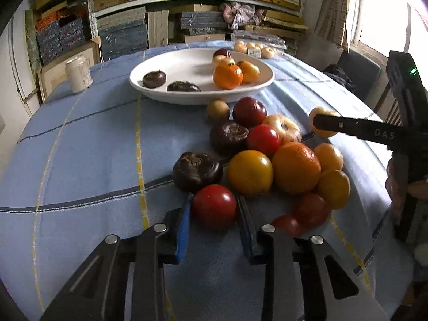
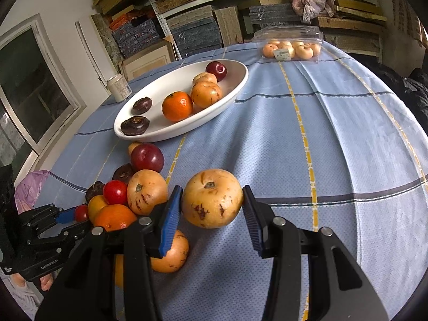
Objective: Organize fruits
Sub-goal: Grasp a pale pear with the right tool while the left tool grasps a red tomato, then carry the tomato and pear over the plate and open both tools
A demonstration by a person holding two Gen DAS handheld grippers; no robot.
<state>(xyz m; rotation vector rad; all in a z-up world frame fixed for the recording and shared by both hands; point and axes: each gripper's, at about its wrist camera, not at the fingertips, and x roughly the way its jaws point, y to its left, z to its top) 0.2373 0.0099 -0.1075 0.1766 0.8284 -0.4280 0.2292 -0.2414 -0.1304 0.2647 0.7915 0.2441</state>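
My left gripper [image 1: 214, 201] is shut on a red tomato [image 1: 214, 210] at the near edge of a fruit pile [image 1: 267, 157] on the blue checked cloth. The pile holds several tomatoes, oranges, dark water chestnuts and a plum. My right gripper [image 2: 211, 191] is shut on a pale yellow fruit with brown marks [image 2: 212, 199], and the left wrist view shows this fruit [image 1: 322, 125] raised above the pile's right side. A white oval plate [image 1: 187, 99] beyond the pile carries two dark chestnuts, a mandarin [image 1: 227, 76], yellowish fruits and a plum.
A pale can [image 1: 79, 73] stands left of the plate. At the table's far edge sits a clear plastic box of pale fruits [image 2: 291, 45]. Packed shelves rise behind the table. Bare cloth spreads to the right [image 2: 334, 147] in the right wrist view.
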